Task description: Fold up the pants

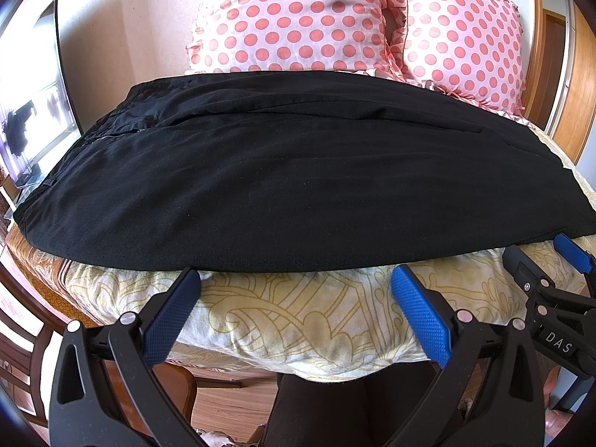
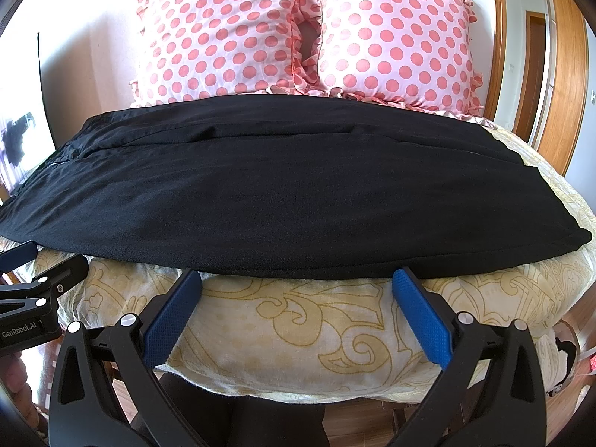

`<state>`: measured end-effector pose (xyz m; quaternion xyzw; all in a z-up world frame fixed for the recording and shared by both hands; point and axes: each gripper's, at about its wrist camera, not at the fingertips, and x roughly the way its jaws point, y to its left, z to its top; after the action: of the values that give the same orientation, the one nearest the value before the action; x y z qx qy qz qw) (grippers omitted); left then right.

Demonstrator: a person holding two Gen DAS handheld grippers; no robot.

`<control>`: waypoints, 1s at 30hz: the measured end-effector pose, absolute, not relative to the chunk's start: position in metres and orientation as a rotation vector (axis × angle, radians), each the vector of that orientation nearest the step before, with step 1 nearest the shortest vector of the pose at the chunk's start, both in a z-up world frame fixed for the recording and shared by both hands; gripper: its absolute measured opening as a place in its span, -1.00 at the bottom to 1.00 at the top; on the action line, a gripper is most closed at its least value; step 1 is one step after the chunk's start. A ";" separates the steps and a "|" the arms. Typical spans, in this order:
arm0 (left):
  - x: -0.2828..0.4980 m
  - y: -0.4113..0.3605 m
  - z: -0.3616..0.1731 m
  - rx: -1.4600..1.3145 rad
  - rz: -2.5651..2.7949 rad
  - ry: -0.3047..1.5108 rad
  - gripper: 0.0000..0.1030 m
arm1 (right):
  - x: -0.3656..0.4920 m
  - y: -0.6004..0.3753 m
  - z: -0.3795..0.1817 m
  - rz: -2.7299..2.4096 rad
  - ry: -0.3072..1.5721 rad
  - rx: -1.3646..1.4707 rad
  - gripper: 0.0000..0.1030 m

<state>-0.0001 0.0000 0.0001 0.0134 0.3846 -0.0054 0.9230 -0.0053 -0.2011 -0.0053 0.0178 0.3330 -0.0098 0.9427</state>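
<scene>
Left wrist view: left gripper (image 1: 296, 279) spread wide, holds nothing, tips just short of the black pants (image 1: 298, 171) lying flat across the bed cover (image 1: 298, 316); right gripper (image 1: 551, 264) beside it.

Right wrist view: right gripper (image 2: 296, 279) wide apart, empty, tips at the near hem of the pants (image 2: 283, 193); pillows (image 2: 298, 37) behind.

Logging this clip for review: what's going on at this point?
A person holds two tools at the near edge of a bed. Black pants lie spread across the yellow patterned bedspread, polka-dot pillows behind. The left tool and right tool both hang open just short of the pants' near edge, gripping nothing yet.
</scene>
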 end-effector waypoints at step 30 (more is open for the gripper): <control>0.003 0.002 0.003 0.040 -0.041 0.816 0.97 | 0.005 -0.205 0.003 0.055 0.791 0.025 0.97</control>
<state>0.0034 0.0017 0.0033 0.0194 0.3968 -0.0201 0.9175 0.0047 -0.2049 0.0027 0.0120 0.3854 0.0268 0.9223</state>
